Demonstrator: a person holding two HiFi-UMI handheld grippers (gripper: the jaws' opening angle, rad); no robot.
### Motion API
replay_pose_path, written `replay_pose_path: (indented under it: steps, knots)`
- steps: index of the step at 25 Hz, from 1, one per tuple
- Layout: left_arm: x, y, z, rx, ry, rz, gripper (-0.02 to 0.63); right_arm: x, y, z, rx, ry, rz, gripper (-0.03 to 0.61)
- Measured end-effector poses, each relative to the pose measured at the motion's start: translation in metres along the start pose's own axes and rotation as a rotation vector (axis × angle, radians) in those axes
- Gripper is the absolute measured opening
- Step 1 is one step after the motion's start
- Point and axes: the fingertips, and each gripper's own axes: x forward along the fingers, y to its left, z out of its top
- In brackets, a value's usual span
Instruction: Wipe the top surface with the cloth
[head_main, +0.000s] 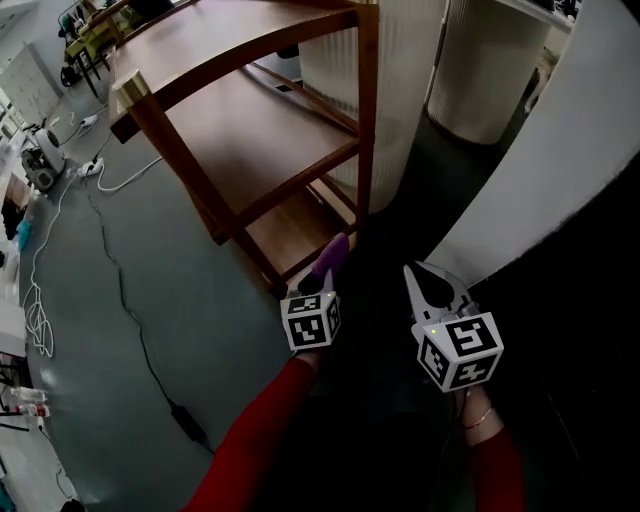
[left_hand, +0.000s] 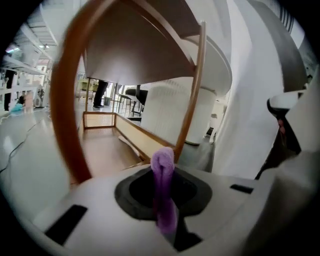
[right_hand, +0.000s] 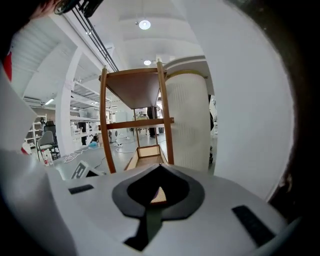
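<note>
A wooden shelf unit stands ahead; its top surface (head_main: 225, 40) is bare, with a middle shelf (head_main: 255, 130) and a bottom shelf (head_main: 290, 225) below it. My left gripper (head_main: 318, 282) is low by the unit's near right leg, shut on a purple cloth (head_main: 336, 250) that sticks out past the jaws. In the left gripper view the cloth (left_hand: 162, 167) stands up from the left gripper (left_hand: 166, 205), with the shelf's underside above. My right gripper (head_main: 420, 285) hangs beside it, shut and empty. The right gripper view shows the right gripper (right_hand: 152, 212) facing the whole unit (right_hand: 136, 87).
White ribbed cylinders (head_main: 340, 90) stand right behind the shelf unit, and a slanted white panel (head_main: 540, 170) runs along the right. Cables (head_main: 120, 290), a power strip (head_main: 90, 168) and a black adapter (head_main: 190, 425) lie on the grey floor at left.
</note>
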Motion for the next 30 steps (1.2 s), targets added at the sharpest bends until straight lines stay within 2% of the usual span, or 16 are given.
replay_pose_path:
  steps: [5, 8, 13, 16, 18, 20, 23, 25, 27, 28, 30]
  knots:
    - [-0.074, 0.075, -0.043, -0.145, 0.036, 0.124, 0.051, 0.011, 0.015, 0.013, -0.005, 0.016, 0.049, 0.011]
    - [-0.102, 0.098, -0.062, -0.173, 0.053, 0.164, 0.051, 0.017, 0.022, 0.016, 0.009, 0.021, 0.059, 0.011]
    - [-0.117, 0.099, -0.066, -0.161, 0.045, 0.145, 0.051, 0.021, 0.037, 0.017, 0.012, 0.026, 0.065, 0.011]
    - [-0.134, 0.092, -0.049, -0.161, 0.003, 0.108, 0.051, 0.020, 0.044, 0.017, -0.007, 0.026, 0.070, 0.011]
    - [-0.166, 0.096, -0.007, -0.199, -0.109, 0.113, 0.051, 0.018, 0.046, 0.021, -0.018, 0.024, 0.071, 0.012]
    - [-0.214, 0.105, 0.072, -0.192, -0.305, 0.137, 0.051, 0.015, 0.046, 0.030, -0.021, 0.014, 0.068, 0.011]
    - [-0.301, 0.095, 0.227, -0.031, -0.670, 0.144, 0.051, 0.016, 0.045, 0.051, -0.033, -0.015, 0.066, 0.011]
    - [-0.351, 0.071, 0.314, 0.082, -0.868, 0.125, 0.051, 0.019, 0.046, 0.066, -0.041, -0.037, 0.067, 0.011]
    - [-0.381, 0.043, 0.371, 0.161, -0.979, 0.092, 0.051, 0.022, 0.051, 0.079, -0.050, -0.054, 0.070, 0.012]
    - [-0.386, 0.030, 0.388, 0.183, -1.001, 0.070, 0.051, 0.024, 0.053, 0.084, -0.056, -0.060, 0.072, 0.012]
    - [-0.379, 0.009, 0.406, 0.201, -0.993, 0.026, 0.051, 0.027, 0.057, 0.094, -0.064, -0.072, 0.077, 0.012]
